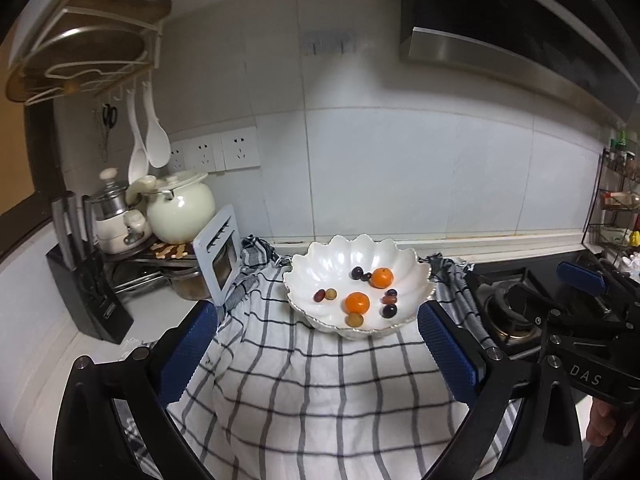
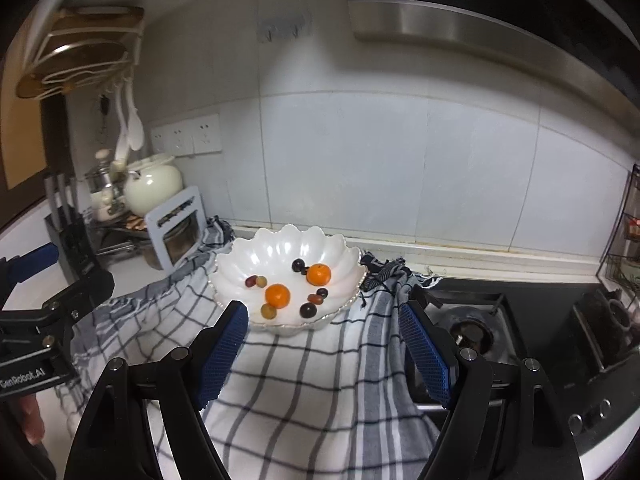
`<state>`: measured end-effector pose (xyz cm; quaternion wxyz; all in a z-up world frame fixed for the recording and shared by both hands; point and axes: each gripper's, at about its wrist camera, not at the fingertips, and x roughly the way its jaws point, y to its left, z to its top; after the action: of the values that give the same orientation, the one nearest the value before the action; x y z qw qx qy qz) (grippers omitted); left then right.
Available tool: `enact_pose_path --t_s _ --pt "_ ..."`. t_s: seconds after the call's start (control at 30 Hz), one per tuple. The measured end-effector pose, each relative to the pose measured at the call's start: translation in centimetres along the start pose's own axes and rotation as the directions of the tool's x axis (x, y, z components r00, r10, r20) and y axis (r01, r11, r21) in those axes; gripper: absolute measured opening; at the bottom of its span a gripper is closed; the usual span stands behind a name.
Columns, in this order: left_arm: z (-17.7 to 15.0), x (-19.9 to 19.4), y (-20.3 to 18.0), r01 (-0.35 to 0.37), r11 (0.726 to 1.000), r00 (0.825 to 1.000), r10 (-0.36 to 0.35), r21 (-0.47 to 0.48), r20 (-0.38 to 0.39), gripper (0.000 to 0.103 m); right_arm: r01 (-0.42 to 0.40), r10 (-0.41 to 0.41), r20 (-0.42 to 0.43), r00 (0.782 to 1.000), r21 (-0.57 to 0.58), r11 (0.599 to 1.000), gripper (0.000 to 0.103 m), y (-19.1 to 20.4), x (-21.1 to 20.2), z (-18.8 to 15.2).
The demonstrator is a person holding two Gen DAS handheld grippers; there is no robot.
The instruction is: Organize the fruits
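Here the left gripper (image 1: pixel 320 356) hangs low over the checked cloth (image 1: pixel 304 400), its blue-padded fingers (image 1: pixel 188 356) spread wide with nothing between them, aimed at the near rim of the white scalloped bowl (image 1: pixel 320 264). The right gripper (image 2: pixel 324 356) sits in much the same pose beside it, likewise spread and holding nothing, its pads framing the near edge of the bowl (image 2: pixel 256 252) in its own view. Each tool shows at the edge of the other's camera, with a bit of the person's hand (image 1: pixel 604 420) under the right one.

The bowl rests on the cloth, just short of the tiled backsplash. Inside it lie two oranges: the near orange (image 1: pixel 357 303) close to the middle and the far orange (image 1: pixel 382 277) toward the back right. Small grapes are scattered around them. A yellowish grape (image 1: pixel 354 320) touches the near orange at the front; a dark grape (image 1: pixel 389 311) sits to its right, with two more just behind that one. A reddish and a pale grape lie together as a pair (image 1: pixel 325 294) on the left, and two dark ones sit just left of the far orange.

Farther left on the counter stand a knife block (image 1: pixel 88 292) and a cream pot (image 1: pixel 180 212). To the right is the gas burner (image 1: pixel 516 308).
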<state>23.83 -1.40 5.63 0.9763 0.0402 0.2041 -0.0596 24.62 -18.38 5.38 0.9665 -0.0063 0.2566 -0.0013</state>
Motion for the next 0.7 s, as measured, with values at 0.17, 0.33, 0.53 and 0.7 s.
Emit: enact_pose_path --t_s 0.17,0.33,0.53,0.7 --pt "-1.2 -3.8 -0.2 -0.007 1.0 0.999 0.007 -0.003 0.041 0.103 0.01 -0.009 0.044 0.999 -0.012 1.0 0.08 0.4 -3.8 -1.4" --pt "-2.6 -7.1 -0.2 -0.004 1.0 0.998 0.005 -0.009 0.066 0.103 0.008 -0.007 0.086 0.996 -0.016 1.0 0.084 0.9 -7.5 -2.9" --pt "-4.4 -10.5 -0.3 -0.01 1.0 0.996 0.011 -0.018 0.088 0.103 0.016 -0.012 0.126 0.992 -0.029 0.999 0.085 1.7 -11.1 -4.5" --pt "-5.7 -12.6 -0.3 -0.015 1.0 0.996 0.018 -0.023 0.091 0.103 0.009 -0.004 0.135 0.991 -0.034 0.999 0.086 2.0 -13.3 -5.6"
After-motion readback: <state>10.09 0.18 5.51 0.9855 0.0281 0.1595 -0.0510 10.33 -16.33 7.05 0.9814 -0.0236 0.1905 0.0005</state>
